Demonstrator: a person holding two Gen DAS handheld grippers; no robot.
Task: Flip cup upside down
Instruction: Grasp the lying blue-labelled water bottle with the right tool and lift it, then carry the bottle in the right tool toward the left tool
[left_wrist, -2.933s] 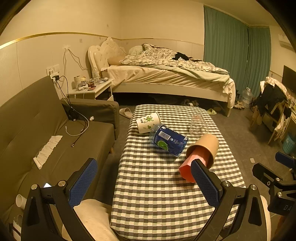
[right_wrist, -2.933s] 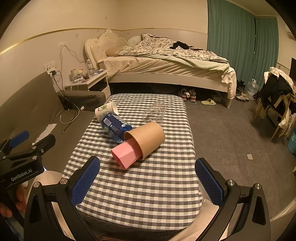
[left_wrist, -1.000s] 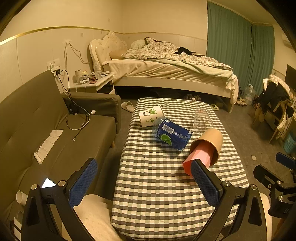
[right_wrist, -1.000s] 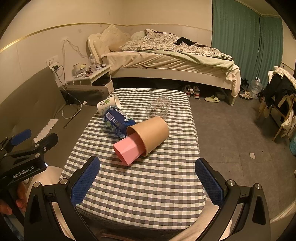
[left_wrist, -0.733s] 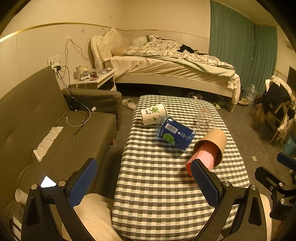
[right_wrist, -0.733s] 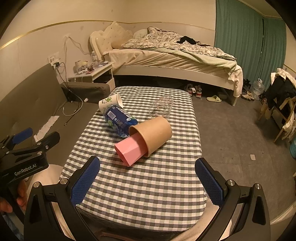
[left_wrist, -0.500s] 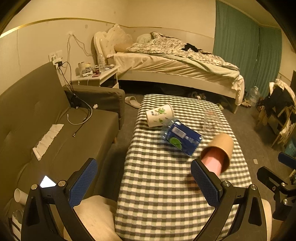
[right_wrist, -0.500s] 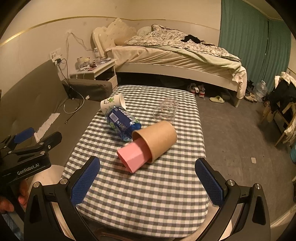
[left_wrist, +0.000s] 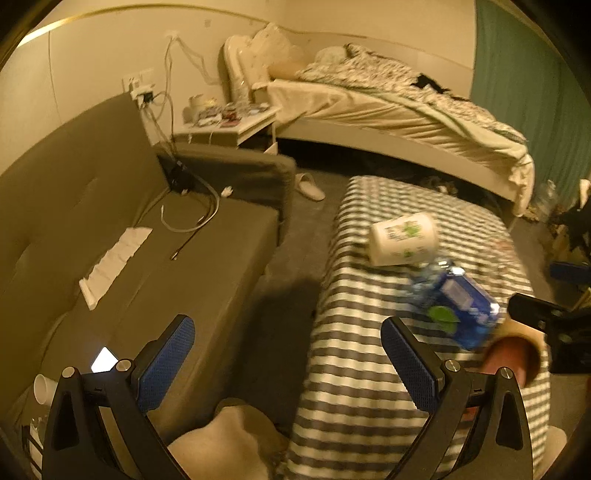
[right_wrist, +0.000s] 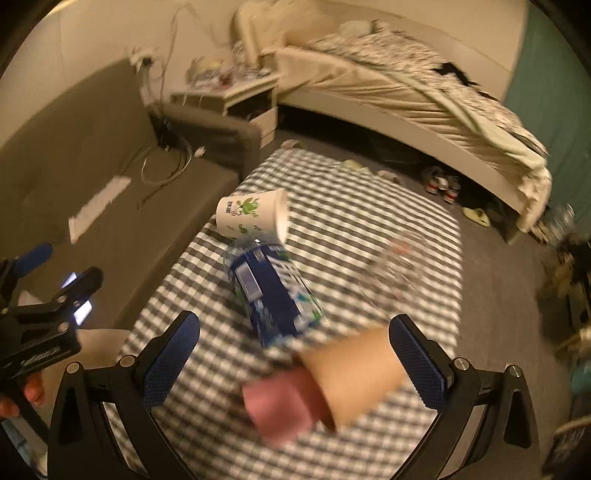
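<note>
Presently: right gripper jaws wide, empty; left gripper likewise. Tan cup lies sideways on the checked table, pink cup nested, at my right gripper's 5 o'clock. Advice: straddle the tan wall squarely before closing.

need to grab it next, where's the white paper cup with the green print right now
The white paper cup lies on its side at the checkered table's far left, sofa-side edge, just beyond the blue-labelled bottle; the left wrist view shows it too.
</note>
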